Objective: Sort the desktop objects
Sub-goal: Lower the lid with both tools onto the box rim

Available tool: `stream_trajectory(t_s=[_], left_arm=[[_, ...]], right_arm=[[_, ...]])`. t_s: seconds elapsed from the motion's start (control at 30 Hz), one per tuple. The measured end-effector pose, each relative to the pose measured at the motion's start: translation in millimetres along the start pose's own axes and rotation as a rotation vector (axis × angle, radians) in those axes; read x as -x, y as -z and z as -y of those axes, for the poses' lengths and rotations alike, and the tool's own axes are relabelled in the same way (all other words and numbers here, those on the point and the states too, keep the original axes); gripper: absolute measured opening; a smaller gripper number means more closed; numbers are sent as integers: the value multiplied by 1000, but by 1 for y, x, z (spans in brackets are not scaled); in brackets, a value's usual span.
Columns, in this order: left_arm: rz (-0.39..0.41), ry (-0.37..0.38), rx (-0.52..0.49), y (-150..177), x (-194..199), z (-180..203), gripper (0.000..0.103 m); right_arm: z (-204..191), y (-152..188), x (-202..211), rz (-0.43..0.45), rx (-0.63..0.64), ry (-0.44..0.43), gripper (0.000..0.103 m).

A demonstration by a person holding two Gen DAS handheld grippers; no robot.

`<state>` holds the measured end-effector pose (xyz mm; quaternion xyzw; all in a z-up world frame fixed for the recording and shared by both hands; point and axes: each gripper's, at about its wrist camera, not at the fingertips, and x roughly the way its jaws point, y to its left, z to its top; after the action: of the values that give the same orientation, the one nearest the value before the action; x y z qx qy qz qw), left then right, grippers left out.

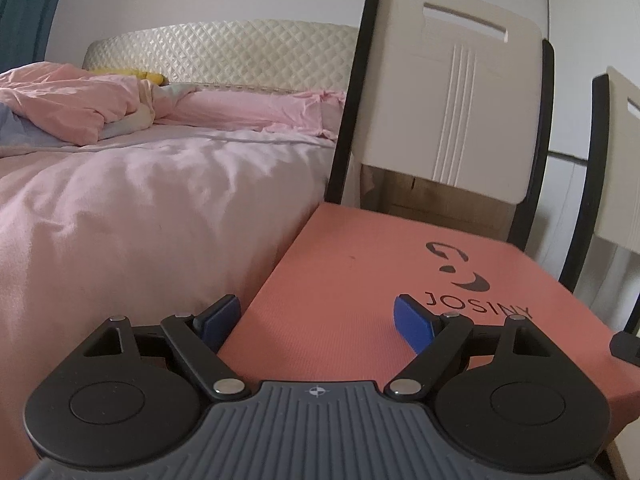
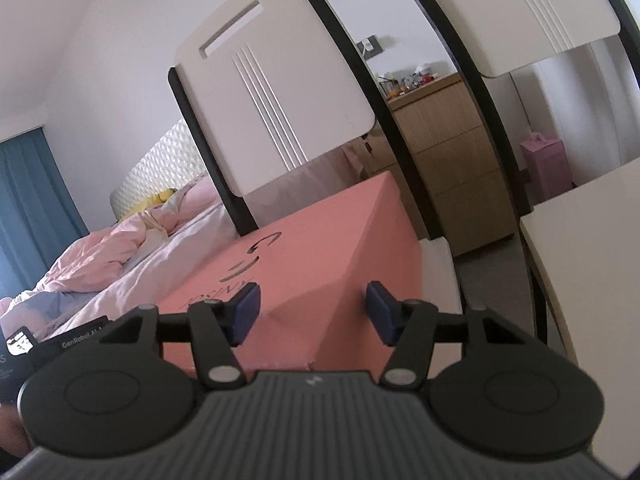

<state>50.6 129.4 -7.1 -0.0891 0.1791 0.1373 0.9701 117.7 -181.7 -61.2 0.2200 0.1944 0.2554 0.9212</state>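
A salmon-pink box marked JOSINY (image 1: 380,280) rests on a chair seat beside the bed. It also shows in the right wrist view (image 2: 320,248). My left gripper (image 1: 318,320) is open and empty, hovering low over the near left part of the box's lid. My right gripper (image 2: 312,308) is open and empty, close to the box's near corner, with its jaws on either side of that corner edge. A black part of the other gripper (image 1: 626,346) shows at the right edge of the left wrist view.
A bed with pink bedding (image 1: 140,184) lies to the left. A white chair back with black frame (image 1: 460,100) stands behind the box, a second chair (image 2: 552,12) to the right. A white tabletop (image 2: 592,264) is at right. A wooden dresser (image 2: 448,148) stands behind.
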Motion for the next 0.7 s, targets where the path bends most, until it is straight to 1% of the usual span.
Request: stream_trajectory(t_s=[0.2,0.4,0.6,0.7], left_arm=[[8,0,-94,0,-3,9,88],[-3,31,-112,-2,-9,7,88],[0,69,-134,1,-8,12,88],[-2,95,-147,1,-9,18,88]], right_arm=[[-2,3,2,-17,18,8,60],[-8,8,13,-13,46,13,60],[-4,10,28,-2,27,15,60],[-6,10,35,1,61,51,58]])
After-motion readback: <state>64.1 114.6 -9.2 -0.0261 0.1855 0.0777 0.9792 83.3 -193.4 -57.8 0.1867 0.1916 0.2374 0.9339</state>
